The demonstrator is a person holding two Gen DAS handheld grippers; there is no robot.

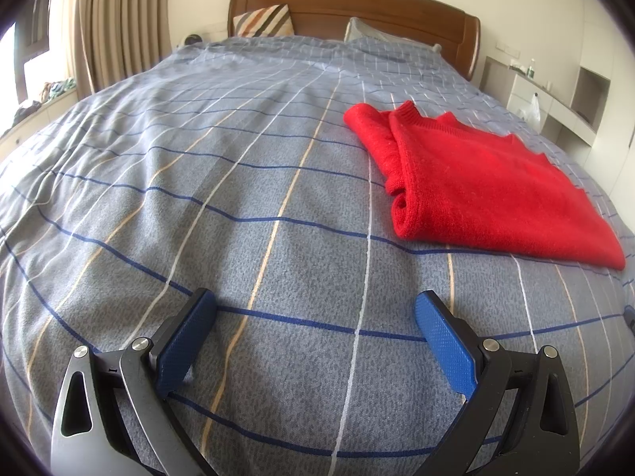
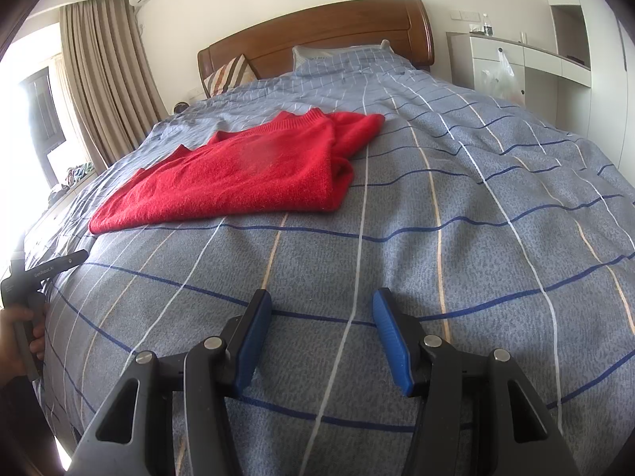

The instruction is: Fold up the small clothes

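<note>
On the bed (image 1: 198,206), past both grippers and well short of the headboard (image 1: 357,4), a red sweater (image 1: 476,182) lies already folded: sleeve tucked in along one long side, body doubled into a rough rectangle, collar end toward the headboard. Fold looks mostly done, judging by shape; the tucked sleeve edge is still bulgy and rolled, and the hem end is uneven, so a squaring-up or one more fold may remain. Left gripper (image 1: 317,341) has jaws wide apart, empty, over bare checked duvet, nearer the bed's foot than the sweater. Right gripper (image 2: 321,333) has jaws apart too, narrower gap, nothing between them. Neither touches the sweater. Plenty of clear duvet all round the sweater. A hand (image 2: 20,341) holds the left tool at the right view's edge.
</note>
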